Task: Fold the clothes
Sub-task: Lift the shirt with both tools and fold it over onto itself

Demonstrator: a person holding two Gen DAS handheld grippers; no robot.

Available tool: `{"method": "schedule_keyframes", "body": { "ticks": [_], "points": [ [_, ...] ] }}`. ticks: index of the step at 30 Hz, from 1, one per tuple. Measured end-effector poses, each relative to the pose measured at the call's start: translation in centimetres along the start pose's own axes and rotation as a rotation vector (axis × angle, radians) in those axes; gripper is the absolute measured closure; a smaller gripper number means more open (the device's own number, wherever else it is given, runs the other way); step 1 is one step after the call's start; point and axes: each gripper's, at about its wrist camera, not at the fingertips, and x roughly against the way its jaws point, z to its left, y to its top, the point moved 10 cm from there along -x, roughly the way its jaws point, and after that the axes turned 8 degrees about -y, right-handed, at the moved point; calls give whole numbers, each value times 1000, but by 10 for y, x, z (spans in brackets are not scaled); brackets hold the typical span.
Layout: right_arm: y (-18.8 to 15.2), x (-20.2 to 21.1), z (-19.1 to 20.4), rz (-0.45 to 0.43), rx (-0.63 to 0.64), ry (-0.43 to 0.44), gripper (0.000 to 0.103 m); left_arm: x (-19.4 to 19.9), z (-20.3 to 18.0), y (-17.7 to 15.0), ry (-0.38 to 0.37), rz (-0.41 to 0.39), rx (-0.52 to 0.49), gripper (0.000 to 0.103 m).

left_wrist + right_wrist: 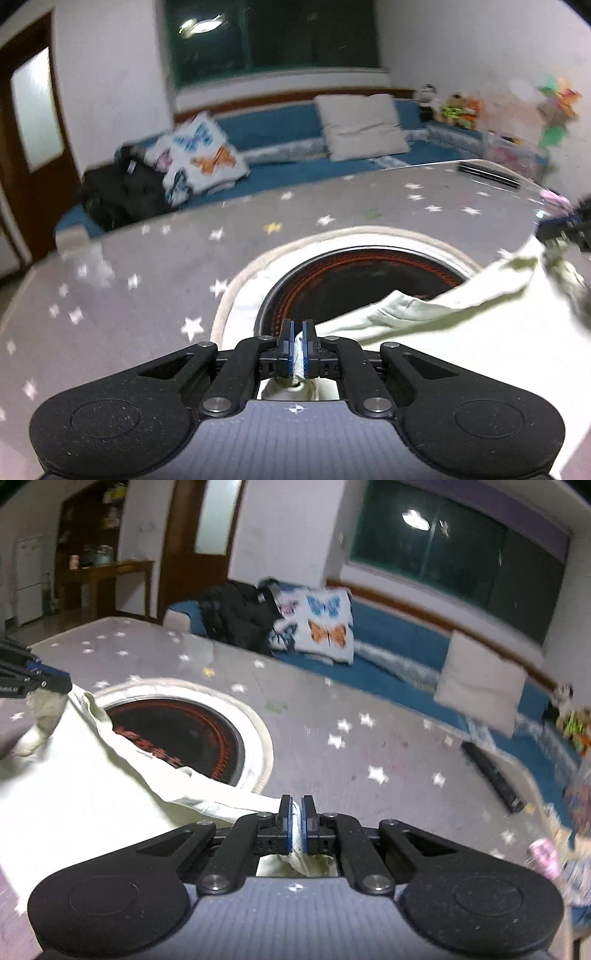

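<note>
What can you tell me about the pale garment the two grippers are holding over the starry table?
The pale garment looks like thin, cream-white woven cloth with a hemmed, wrinkled edge. It hangs stretched between the left gripper and the right gripper, both shut on it, and partly hides the round black-and-red disc.

A grey star-patterned tabletop (369, 709) carries a round black heater (184, 734) and a dark slim bar (491, 775).

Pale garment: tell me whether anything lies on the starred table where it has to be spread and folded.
Both grippers, left gripper and right gripper, pinch the pale garment. Under it sits the round black burner set into the starred table. A dark bar lies far off to the right.
</note>
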Motion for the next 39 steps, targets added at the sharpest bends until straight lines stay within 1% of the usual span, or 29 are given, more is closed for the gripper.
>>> {"method": "schedule_keyframes", "body": {
  "ticks": [2, 4, 6, 8, 11, 14, 17, 20, 23, 25, 27, 29, 31, 33, 36, 37, 39],
  "points": [
    [-7, -18, -7, 28, -80, 2, 97, -7, 7, -4, 8, 4, 41, 95],
    [-13, -29, -16, 40, -148, -9, 91, -8, 14, -6, 12, -2, 76, 95],
    [-14, -32, -26, 38, -198, -23, 91, -5, 20, -5, 12, -16, 103, 94],
    [-12, -26, -32, 18, -224, -24, 90, 4, 22, -2, 15, -37, 103, 93],
    [-6, -9, -26, -13, -199, 8, 89, 18, 13, 1, -5, -61, 89, 93],
    [-3, -5, -4, -4, -146, 72, 89, 32, -1, 2, -42, -79, 69, 93],
    [-5, -11, 17, 21, -118, 131, 89, 38, -18, -5, -91, -66, 39, 93],
    [-5, -19, 30, 42, -105, 154, 89, 34, -31, -13, -117, -37, -6, 93],
    [-8, -32, 37, 79, -125, 161, 89, 17, -27, -22, -94, 8, -6, 92],
    [-11, -40, 36, 93, -131, 150, 89, 7, -14, -27, -63, 25, 21, 92],
    [-17, -46, 29, 105, -150, 132, 89, -1, 3, -32, -35, 38, 71, 92],
    [-19, -47, 21, 111, -177, 128, 89, -3, 17, -35, -42, 37, 124, 91],
    [-19, -45, 13, 109, -202, 123, 89, -1, 22, -34, -47, 28, 150, 91],
    [-18, -41, 5, 102, -226, 119, 88, 3, 21, -31, -44, 10, 149, 91],
    [-18, -28, 0, 82, -244, 139, 86, 4, 17, -28, -56, -9, 132, 91],
    [-19, -25, 0, 82, -246, 150, 83, 1, 19, -30, -50, 3, 135, 90],
    [-26, -24, -1, 98, -236, 145, 83, -6, 22, -34, -39, 26, 142, 90]
  ]
}}
